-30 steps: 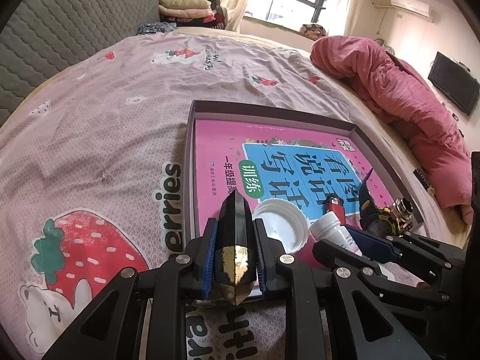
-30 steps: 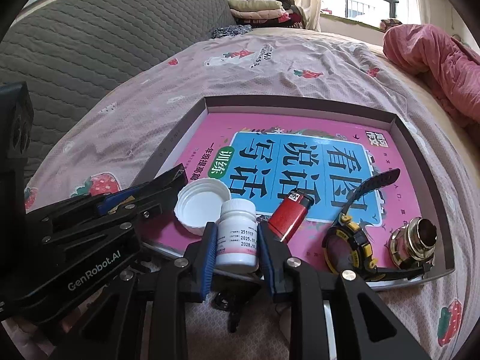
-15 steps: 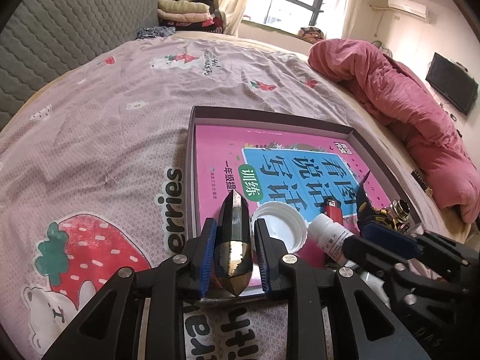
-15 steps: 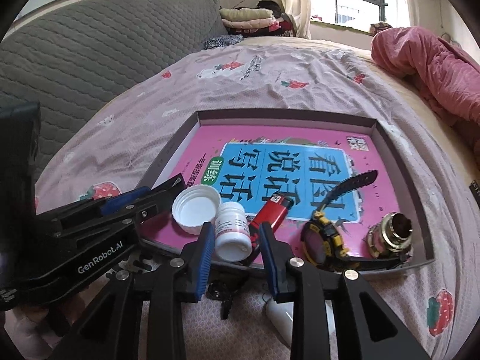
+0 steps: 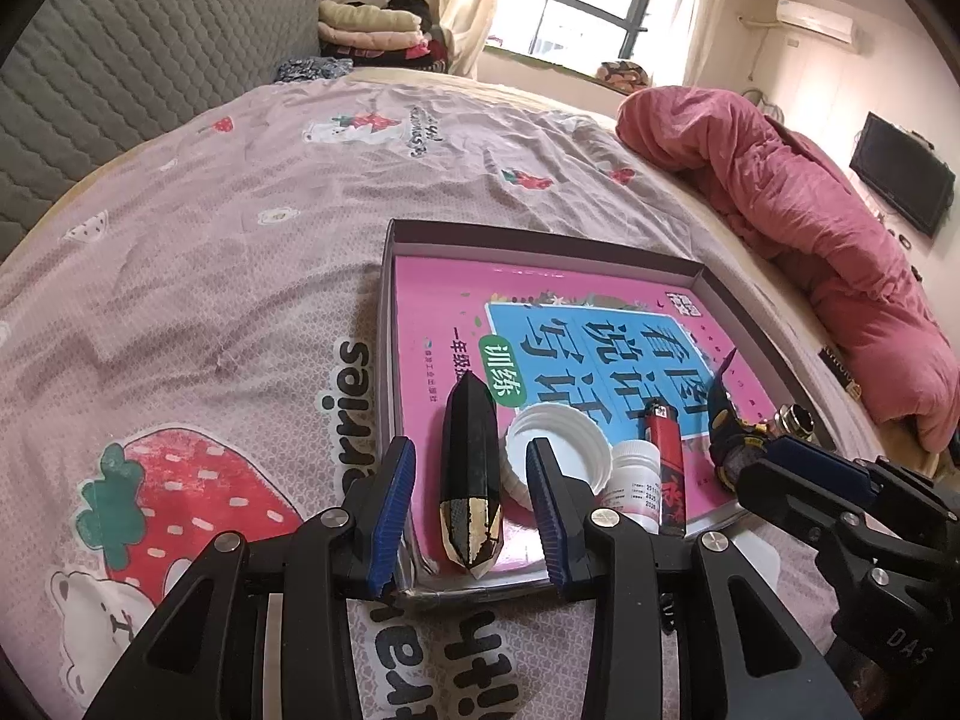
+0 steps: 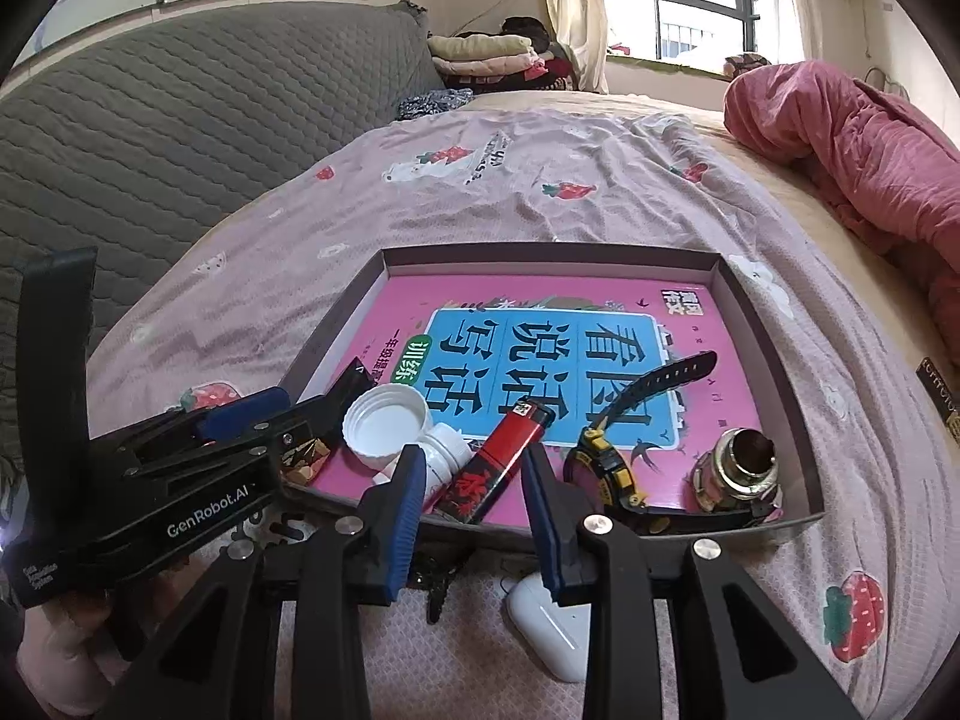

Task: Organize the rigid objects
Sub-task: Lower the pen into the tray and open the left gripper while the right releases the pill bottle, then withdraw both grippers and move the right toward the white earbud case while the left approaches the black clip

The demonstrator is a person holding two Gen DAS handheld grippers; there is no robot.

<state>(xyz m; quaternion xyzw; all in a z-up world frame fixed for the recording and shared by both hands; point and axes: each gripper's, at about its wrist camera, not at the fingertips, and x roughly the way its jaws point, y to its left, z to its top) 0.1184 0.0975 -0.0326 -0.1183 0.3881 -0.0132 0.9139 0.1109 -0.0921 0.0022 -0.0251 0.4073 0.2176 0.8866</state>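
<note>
A shallow grey tray (image 5: 540,243) (image 6: 540,255) with a pink book cover as its floor lies on the bed. A black crystal with a gold tip (image 5: 470,474) lies in its near left corner, between the opening jaws of my left gripper (image 5: 470,513); the pads stand clear of it. My right gripper (image 6: 474,510) is opening too, its pads apart from the white pill bottle (image 6: 447,459) (image 5: 633,483) and red lighter (image 6: 501,465) lying before it. A white cap (image 6: 387,423) (image 5: 558,441), a black-and-yellow watch (image 6: 606,462) and a brass fitting (image 6: 741,462) are also in the tray.
On the sheet just under my right gripper lie a white earbud case (image 6: 549,621) and a small black object (image 6: 438,585). A red quilt (image 5: 798,222) is bunched at the right. A grey padded headboard (image 6: 180,138) runs along the left. Folded clothes (image 5: 372,33) lie by the window.
Both grippers have opened: the left let go of the black crystal, the right let go of the pill bottle. The right gripper drew back and up from the tray; the bottle now leans beside the lighter.
</note>
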